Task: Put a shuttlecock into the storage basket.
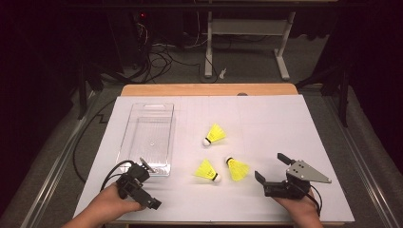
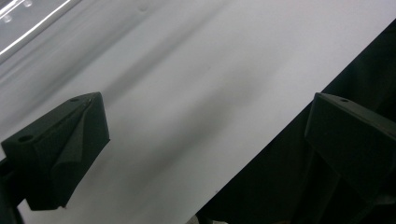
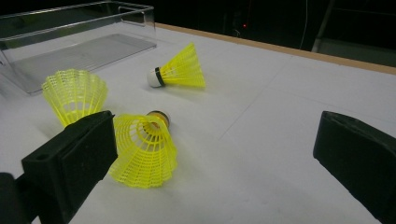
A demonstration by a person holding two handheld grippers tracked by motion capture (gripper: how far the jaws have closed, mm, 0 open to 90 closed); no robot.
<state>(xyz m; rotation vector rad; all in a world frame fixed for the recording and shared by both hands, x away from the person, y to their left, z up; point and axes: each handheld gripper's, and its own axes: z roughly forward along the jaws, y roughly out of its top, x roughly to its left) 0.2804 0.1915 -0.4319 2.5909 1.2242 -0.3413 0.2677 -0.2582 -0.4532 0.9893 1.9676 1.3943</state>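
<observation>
Three yellow shuttlecocks lie on the white sheet: one in the middle [image 1: 215, 134] [image 3: 177, 71], one nearer and to the left [image 1: 207, 171] [image 3: 74, 93], one nearer and to the right [image 1: 237, 168] [image 3: 144, 149]. My right gripper [image 1: 272, 167] [image 3: 215, 158] is open at the front right, its jaws facing the nearest shuttlecock with a short gap between. My left gripper [image 1: 148, 186] [image 2: 205, 154] is open at the front left, just below the clear tray's near end, with nothing between its jaws.
A clear plastic tray [image 1: 147, 105] [image 3: 93, 9] [image 2: 28, 18] stands empty at the left of the sheet. The table's front edge [image 2: 280, 135] runs close under the left gripper. Behind the table stand desk legs and cables on the floor.
</observation>
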